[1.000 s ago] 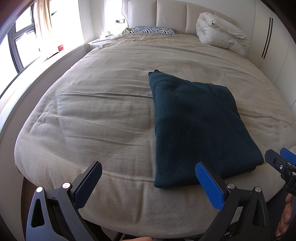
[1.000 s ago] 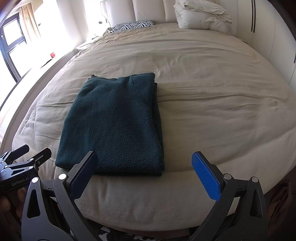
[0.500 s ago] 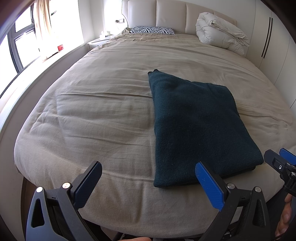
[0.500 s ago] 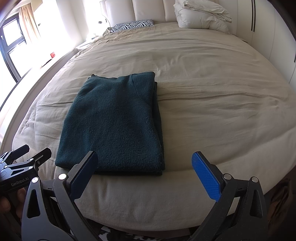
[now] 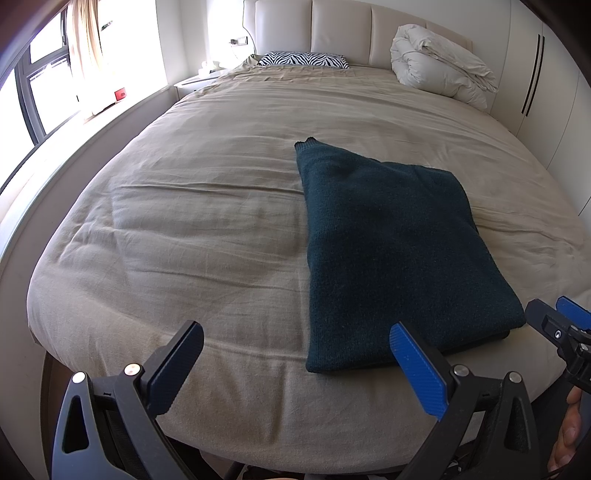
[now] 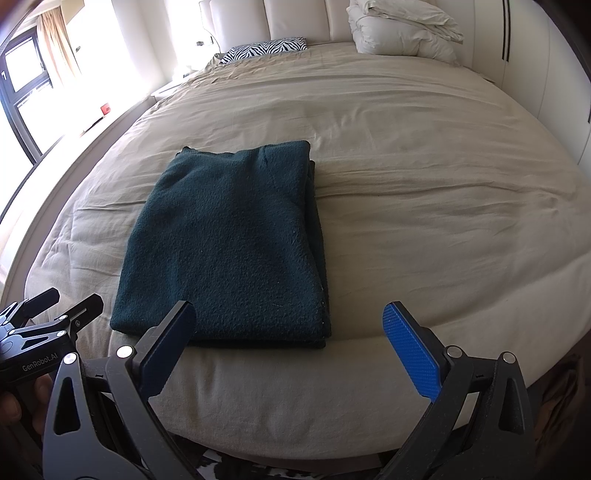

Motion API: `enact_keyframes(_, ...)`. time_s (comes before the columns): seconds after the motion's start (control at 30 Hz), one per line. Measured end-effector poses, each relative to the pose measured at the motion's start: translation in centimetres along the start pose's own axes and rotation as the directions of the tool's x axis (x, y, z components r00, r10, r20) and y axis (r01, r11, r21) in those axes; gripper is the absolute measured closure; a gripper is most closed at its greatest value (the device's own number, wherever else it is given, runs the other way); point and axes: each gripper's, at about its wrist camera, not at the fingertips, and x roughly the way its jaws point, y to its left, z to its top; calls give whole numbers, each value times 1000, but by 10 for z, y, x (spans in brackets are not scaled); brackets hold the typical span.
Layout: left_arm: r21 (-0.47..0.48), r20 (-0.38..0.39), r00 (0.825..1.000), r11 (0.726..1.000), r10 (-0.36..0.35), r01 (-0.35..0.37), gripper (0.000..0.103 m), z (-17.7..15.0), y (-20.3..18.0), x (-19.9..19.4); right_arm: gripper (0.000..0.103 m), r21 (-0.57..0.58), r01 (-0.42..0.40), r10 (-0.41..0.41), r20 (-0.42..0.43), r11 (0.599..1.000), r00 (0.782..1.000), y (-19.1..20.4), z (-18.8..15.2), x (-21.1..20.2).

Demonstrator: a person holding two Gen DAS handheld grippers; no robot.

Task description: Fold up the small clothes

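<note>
I'm in a home bedroom. Before me spreads a wide bed (image 5: 192,206) under a beige cover, with a padded cream headboard (image 5: 340,26) at the far end, a zebra-print pillow (image 5: 303,59) against it and a rolled white duvet (image 5: 439,70) far right. A curtained window (image 5: 48,74) runs along the left, white wardrobe doors (image 5: 546,74) along the right.
</note>
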Motion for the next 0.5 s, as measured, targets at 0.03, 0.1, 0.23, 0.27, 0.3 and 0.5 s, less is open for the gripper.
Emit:
enact_keyframes(0.03,0,-1,1000,1000,-1,1,0,0,0,0,0,0,0,0,0,1000,1000,0,-1,0)
enact_keyframes(0.1,1,0,1000,1000,0,0,0,0,0,0,0,0,0,0,-1,1000,1000,0,0,0)
enact_keyframes(0.23,0,0,1000,1000,0,0,0,0,0,0,0,1,-1,1,0,1000,1000,1,-1,0)
enact_keyframes(0.27,0,0,1000,1000,-1,1,0,0,0,0,0,1,-1,1,-1,1000,1000,0,-1,0)
enact_keyframes(0.3,-1,0,1000,1000,-2,2,0,0,0,0,0,1,-1,1,-1,1000,1000,1,-1,0)
enact_keyframes(0.5,0,-1,1000,1000,-2,2,0,0,0,0,0,2,-2,2,-3,1000,1000,1,-2,0)
